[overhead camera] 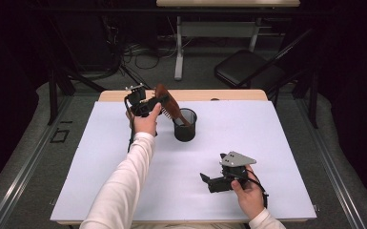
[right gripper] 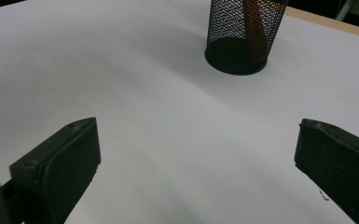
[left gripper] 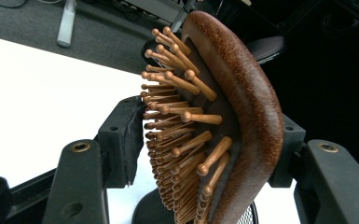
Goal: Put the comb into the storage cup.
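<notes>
Brush (overhead camera: 168, 106) is standing handle-down in the mesh cup (overhead camera: 186, 126), just above the middle of the high view, and I am keeping my left tongs (overhead camera: 156, 104) around its head. In the left gripper view one pad is sitting at the bristle tips and the other is lying against the rounded wooden back. Whether they are squeezing or only touching I cannot tell. I am holding it by the head because the handle is going down into the cup, and the head is the only part left above the rim. The brush is leaning toward the upper left of the high view, away from the cup's far wall.

My right tongs (right gripper: 196, 154) are waiting at the lower right of the high view, jaws wide apart and holding nothing, hovering low over the white desk (overhead camera: 248, 138). I am keeping them there so they are not crowding the cup.

For room, the cup is standing near the desk's far edge, where a strip of bare wood is showing at the top. I judge that pulling my left hand back toward the bottom of the frame is the safe way out. A push toward the top risks tipping the light cup off that edge. To the right and below, the desk is lying open.
</notes>
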Demonstrator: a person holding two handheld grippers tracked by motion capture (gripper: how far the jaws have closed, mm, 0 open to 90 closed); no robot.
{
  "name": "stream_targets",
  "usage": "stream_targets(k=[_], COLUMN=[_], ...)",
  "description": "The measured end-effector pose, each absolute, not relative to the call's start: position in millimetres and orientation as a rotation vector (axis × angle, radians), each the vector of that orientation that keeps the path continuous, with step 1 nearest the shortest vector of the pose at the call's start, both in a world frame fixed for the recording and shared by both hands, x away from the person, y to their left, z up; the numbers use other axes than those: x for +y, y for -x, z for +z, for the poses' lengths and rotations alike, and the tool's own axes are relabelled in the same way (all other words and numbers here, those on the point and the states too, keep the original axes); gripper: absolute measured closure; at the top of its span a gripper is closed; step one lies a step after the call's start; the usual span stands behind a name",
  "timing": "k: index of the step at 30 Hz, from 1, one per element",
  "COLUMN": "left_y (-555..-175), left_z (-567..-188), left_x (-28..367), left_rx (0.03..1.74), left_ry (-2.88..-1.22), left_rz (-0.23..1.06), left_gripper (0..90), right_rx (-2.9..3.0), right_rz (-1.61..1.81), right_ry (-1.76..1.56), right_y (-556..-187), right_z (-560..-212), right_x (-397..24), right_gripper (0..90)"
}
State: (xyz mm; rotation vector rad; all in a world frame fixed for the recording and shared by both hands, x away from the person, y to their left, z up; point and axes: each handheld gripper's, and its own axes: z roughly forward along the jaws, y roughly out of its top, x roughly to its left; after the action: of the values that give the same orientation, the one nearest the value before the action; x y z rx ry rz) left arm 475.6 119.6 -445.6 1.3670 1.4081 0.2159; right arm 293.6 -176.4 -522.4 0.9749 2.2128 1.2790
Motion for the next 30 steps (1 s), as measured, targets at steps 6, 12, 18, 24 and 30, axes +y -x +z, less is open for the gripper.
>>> stream_targets(k=[6,12,18,24,30], left_y=[-475.4,-476.0,-476.0,-474.8,-473.5], left_z=[-444.1,-445.0,-444.5,-442.4,-439.8], left_x=[120.6,121.2,122.0,123.2,125.7], left_rx=[1.398,1.405,1.391,1.388,1.389], left_ry=[-1.355,-1.369,-1.369,-1.364,-1.347], left_rz=[0.220,0.232,0.251,0.253,0.248], left_gripper=[36.0,31.9,25.2,24.3,24.1], right_rx=[2.215,2.214,2.215,2.218,2.220], right_rz=[1.282,1.280,1.277,1.275,1.275], right_ry=[-0.976,-0.976,-0.975,-0.974,-0.974], right_y=[-293.6,-293.7,-293.8,-293.7,-293.9], right_z=[-522.7,-522.7,-522.9,-523.0,-523.4], right_x=[-175.9,-176.0,-175.9,-175.9,-175.6], right_gripper=[0.1,0.2,0.3,0.3,0.7])
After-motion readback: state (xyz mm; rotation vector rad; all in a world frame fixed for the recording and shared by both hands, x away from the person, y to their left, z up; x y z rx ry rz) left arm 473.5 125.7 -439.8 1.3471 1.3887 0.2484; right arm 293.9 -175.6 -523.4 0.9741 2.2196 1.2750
